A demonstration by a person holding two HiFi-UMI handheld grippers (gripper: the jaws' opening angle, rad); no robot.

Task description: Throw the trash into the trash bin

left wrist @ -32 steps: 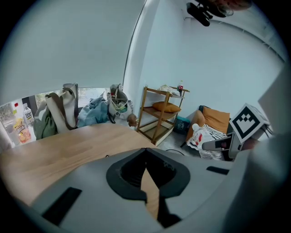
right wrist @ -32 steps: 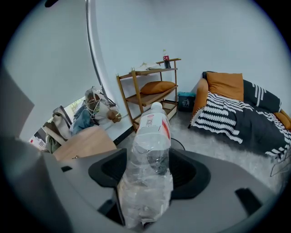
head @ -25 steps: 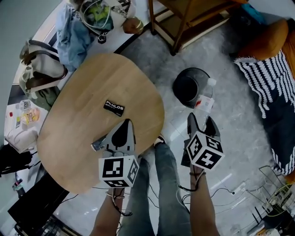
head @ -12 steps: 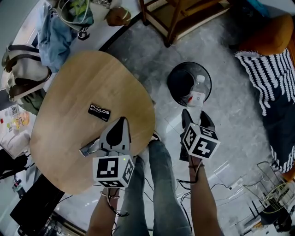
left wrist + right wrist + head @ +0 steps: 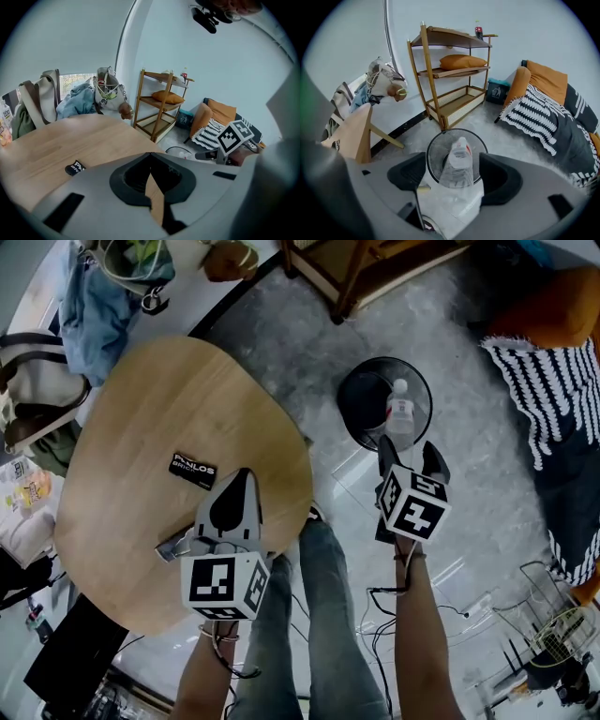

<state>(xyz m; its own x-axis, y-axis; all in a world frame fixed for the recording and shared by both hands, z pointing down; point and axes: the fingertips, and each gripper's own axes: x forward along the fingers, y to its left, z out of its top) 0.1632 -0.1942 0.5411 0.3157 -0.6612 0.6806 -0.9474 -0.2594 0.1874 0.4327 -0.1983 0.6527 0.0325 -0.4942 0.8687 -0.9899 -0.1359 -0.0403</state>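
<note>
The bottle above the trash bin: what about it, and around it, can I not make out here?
Bottle: its base is hidden by the right gripper. That gripper's jaws have just been opening, with the bottle between them.
Trash bin: its inside is dark in the head view and covered by the bottle in the right gripper view.
Grey thing by the left gripper: half hidden under it in the head view.

Living room: sofa (image 5: 548,82), wooden shelf (image 5: 436,72)
</note>
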